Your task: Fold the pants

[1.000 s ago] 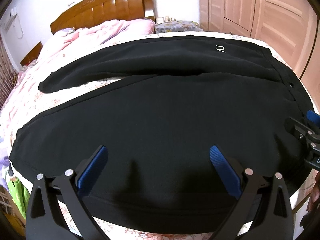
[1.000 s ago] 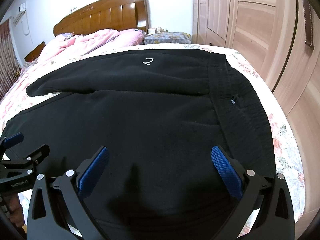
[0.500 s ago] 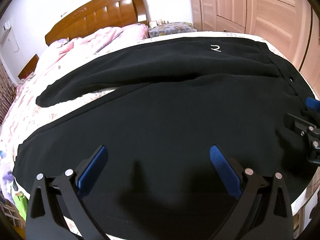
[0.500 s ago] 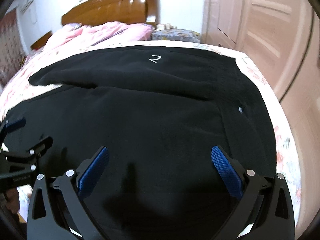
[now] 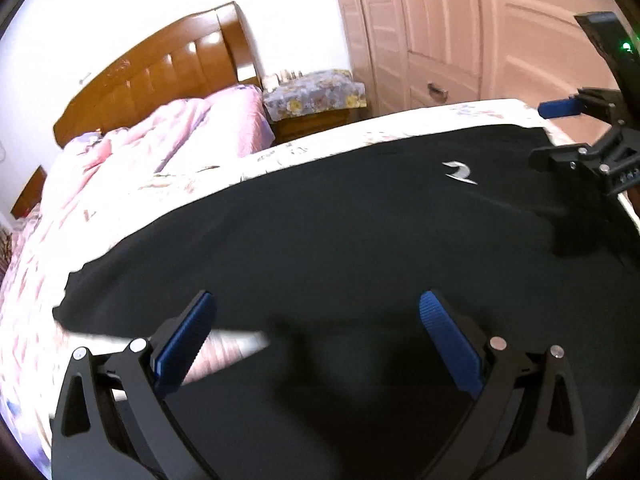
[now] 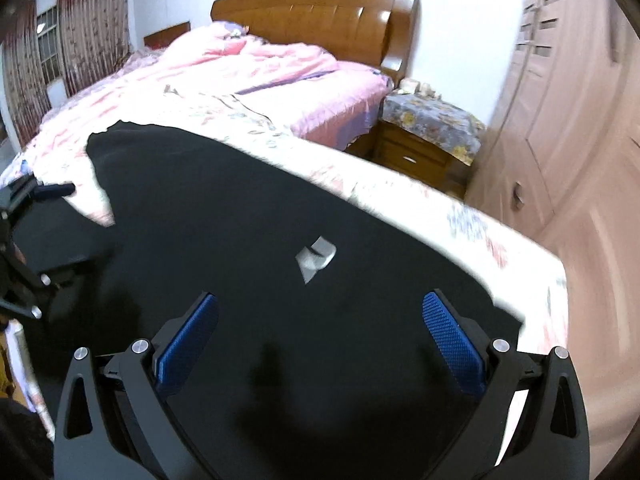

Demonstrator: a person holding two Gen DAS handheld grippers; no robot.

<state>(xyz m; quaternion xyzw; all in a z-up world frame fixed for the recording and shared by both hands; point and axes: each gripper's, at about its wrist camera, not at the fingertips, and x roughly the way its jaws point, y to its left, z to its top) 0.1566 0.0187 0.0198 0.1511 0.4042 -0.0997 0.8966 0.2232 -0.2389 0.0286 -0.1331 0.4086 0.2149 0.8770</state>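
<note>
Black pants (image 5: 360,248) flat on bed (image 6: 500,232), both tools spread above them.

Left tool (image 5: 316,344) over pants, jaws wide apart, gripping nothing; right tool (image 6: 320,340) likewise wide apart, nothing pinched, near white logo (image 6: 316,258) on pants. Pink quilt (image 6: 224,68) beyond pants toward wooden headboard (image 6: 316,12); nightstand (image 6: 424,140) past pants' far edge, wardrobe (image 5: 460,28) beside nightstand. Motion blur throughout.
</note>
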